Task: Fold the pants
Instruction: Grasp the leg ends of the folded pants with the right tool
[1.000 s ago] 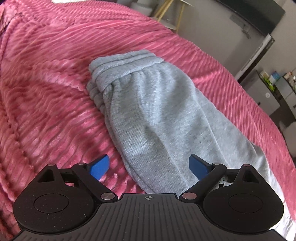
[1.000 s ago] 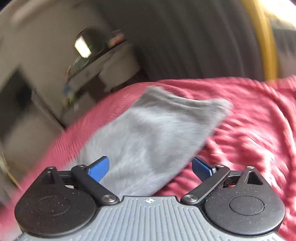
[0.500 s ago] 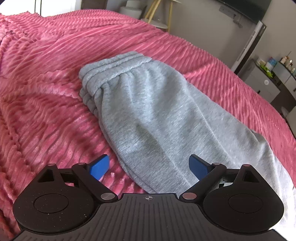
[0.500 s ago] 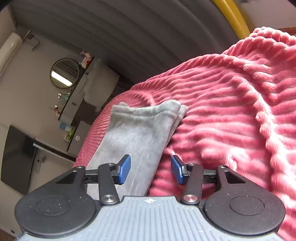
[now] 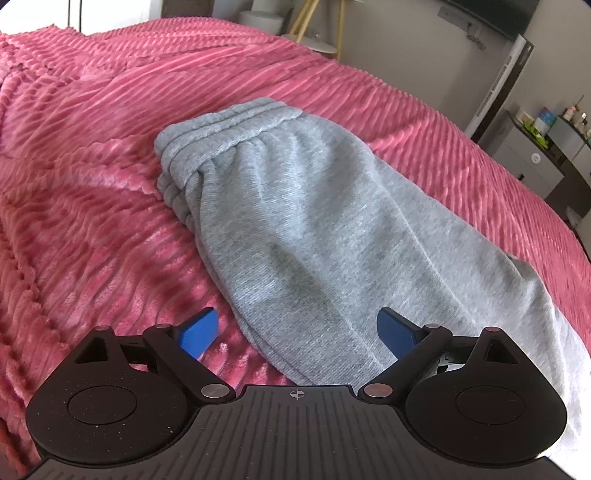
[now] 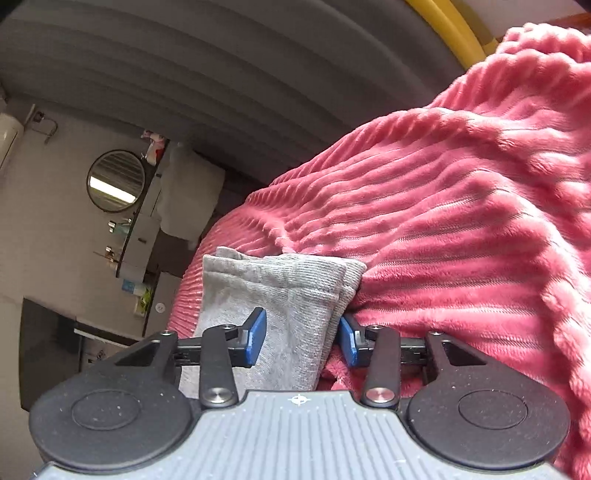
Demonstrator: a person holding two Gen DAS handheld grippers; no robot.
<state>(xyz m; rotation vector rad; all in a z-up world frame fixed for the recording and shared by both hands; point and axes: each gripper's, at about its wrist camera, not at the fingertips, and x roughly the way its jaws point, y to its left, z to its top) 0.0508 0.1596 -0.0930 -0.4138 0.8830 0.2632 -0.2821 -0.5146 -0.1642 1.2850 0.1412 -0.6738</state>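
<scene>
Grey sweatpants [image 5: 314,229] lie folded lengthwise on a pink ribbed blanket [image 5: 92,184], waistband at the far end. My left gripper [image 5: 297,332] is wide open and empty, hovering over the near side edge of the pants. In the right wrist view the stacked leg cuffs [image 6: 280,291] lie on the blanket. My right gripper [image 6: 298,338] is low at the cuff end, its blue fingers [image 6: 256,336] partly closed with the cuff fabric between them; the pads are not pressed together.
The pink blanket [image 6: 461,221] rises in a hump to the right of the cuffs. A dresser with bottles [image 5: 546,147] and a round mirror [image 6: 115,181] stand beyond the bed's edge. A yellow-legged stool [image 5: 314,26] stands behind the bed.
My right gripper has dropped down to the leg cuffs and narrowed its fingers around them. The left gripper has stayed open, drifting slightly over the pants.
</scene>
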